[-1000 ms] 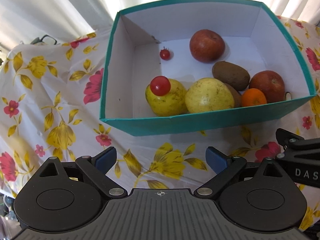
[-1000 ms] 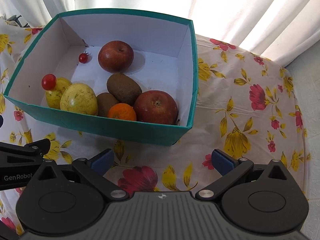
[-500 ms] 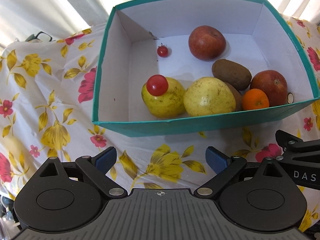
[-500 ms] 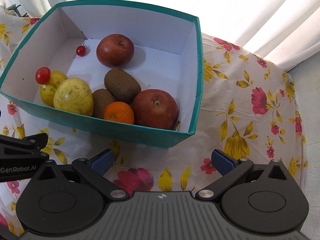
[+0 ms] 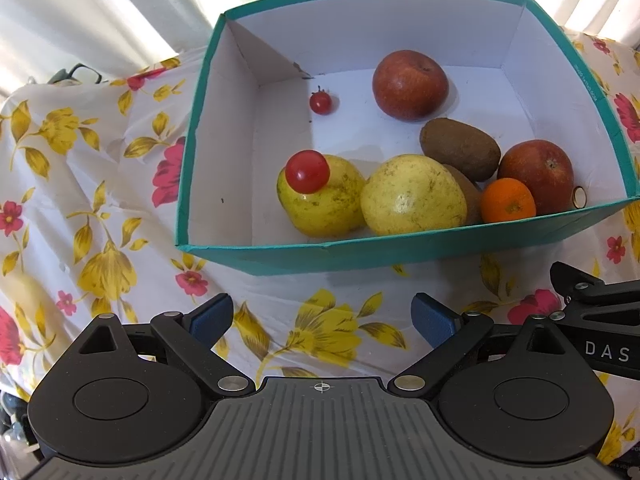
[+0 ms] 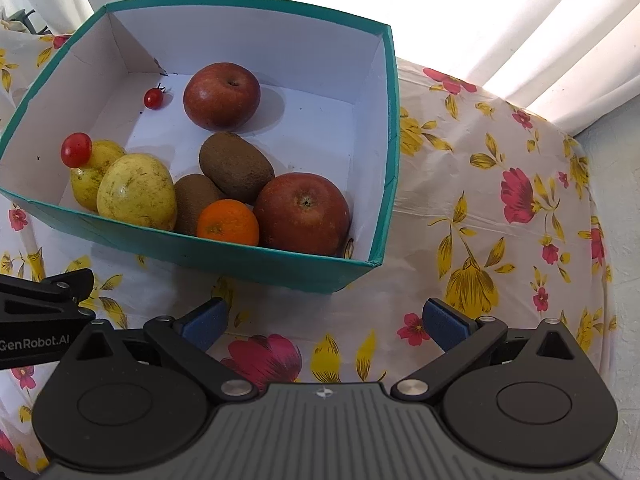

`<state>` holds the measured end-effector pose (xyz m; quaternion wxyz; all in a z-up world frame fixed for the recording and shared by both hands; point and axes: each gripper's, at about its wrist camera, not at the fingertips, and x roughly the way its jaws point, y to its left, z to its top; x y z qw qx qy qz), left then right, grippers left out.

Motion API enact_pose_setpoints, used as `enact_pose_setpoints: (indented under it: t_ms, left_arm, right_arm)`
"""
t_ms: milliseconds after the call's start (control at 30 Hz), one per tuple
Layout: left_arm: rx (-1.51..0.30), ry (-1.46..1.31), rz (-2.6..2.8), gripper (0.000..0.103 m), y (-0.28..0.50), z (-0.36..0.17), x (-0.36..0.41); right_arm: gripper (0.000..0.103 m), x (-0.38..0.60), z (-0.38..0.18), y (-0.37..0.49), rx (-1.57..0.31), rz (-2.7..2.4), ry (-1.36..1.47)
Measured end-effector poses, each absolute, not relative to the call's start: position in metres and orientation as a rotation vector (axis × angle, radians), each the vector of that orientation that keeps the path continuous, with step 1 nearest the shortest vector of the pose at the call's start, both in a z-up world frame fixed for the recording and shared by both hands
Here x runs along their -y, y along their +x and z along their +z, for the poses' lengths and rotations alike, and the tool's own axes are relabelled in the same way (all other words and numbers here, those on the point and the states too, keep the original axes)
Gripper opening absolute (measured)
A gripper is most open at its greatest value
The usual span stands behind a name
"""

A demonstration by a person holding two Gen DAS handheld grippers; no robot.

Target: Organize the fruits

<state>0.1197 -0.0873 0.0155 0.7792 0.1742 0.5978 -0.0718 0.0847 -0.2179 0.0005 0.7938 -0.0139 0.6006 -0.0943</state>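
Flowered cloth (image 5: 320, 320), white with yellow and red blooms, covers the whole table in front of pale, sunlit curtains (image 6: 480, 20). Nearest to me are the two hand-held tools, side by side and low over the cloth: the left gripper (image 5: 322, 318) has its blue-padded fingers spread wide with nothing between them, and the right gripper (image 6: 326, 320) is spread just the same, also empty.

Just beyond their tips sits the teal box (image 5: 400, 252), white inside, and as far as I can see every fruit is already in it. Against the near wall lie two yellow guavas (image 5: 412, 196) (or something very like guavas), touching each other, with a cherry tomato (image 5: 307, 171) perched on the left one. To the right of them a small orange (image 5: 508, 200) is wedged between a half-hidden kiwi (image 6: 196, 200) and a red apple (image 5: 536, 176). A second kiwi (image 5: 460, 148) rests behind those, touching the pile. Farther back, standing apart on bare floor, are another red apple (image 5: 410, 84) and a second, smaller cherry tomato (image 5: 321, 102) near the far left corner. A small round thing in the near right corner (image 5: 579, 202) I cannot make out.

No fruit is left on the cloth in either view. My guess is that the gathering is done, or nearly so; what might remain is tidying inside the box, such as the balanced tomato, which looks ready to roll off.
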Motion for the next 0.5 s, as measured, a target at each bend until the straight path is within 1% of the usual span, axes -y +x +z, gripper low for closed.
enact_pose_setpoints:
  t_ms: [500]
  left_arm:
    - [-1.295,0.383,-0.144,0.099,0.1222,0.0132,0.0862]
  right_arm:
    - [0.103,0.2158,-0.0014,0.0868,-1.288,-0.2,-0.042]
